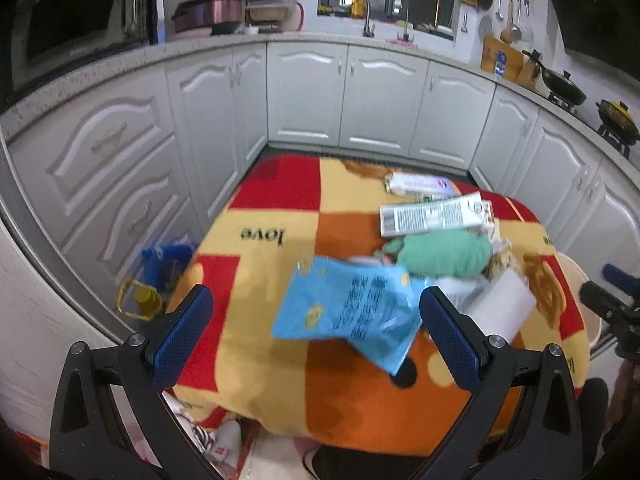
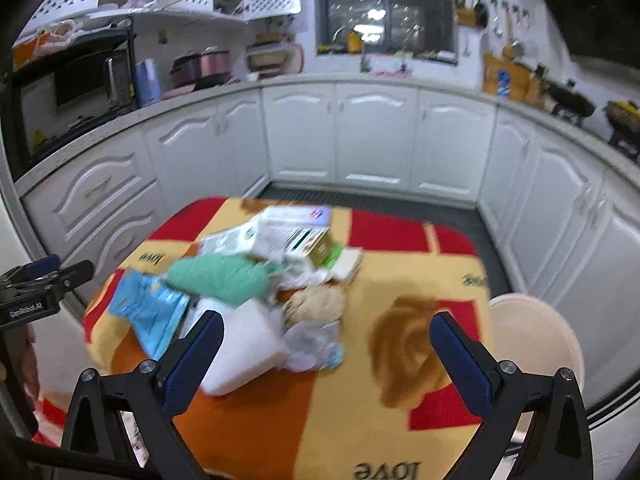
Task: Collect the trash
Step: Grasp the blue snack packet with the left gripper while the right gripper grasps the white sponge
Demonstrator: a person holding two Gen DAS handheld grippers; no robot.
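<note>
My left gripper [image 1: 316,316] has its fingers spread wide and holds nothing; it hangs above the flat light-blue plastic wrapper [image 1: 352,312] on the red, yellow and orange checked blanket [image 1: 280,208]. My right gripper [image 2: 326,340] is also wide and empty, above a white foam block [image 2: 244,348]. Behind these lie a crumpled mint-green cloth [image 1: 440,254] and a white printed carton [image 1: 432,214]. A round beige bin [image 2: 536,332] stands just beside the blanket, on my right.

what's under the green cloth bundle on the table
The green cloth bundle lies on the trash pile, overlapping a white foam block and crumpled plastic wrap. Whatever lies directly beneath it is covered.
</note>
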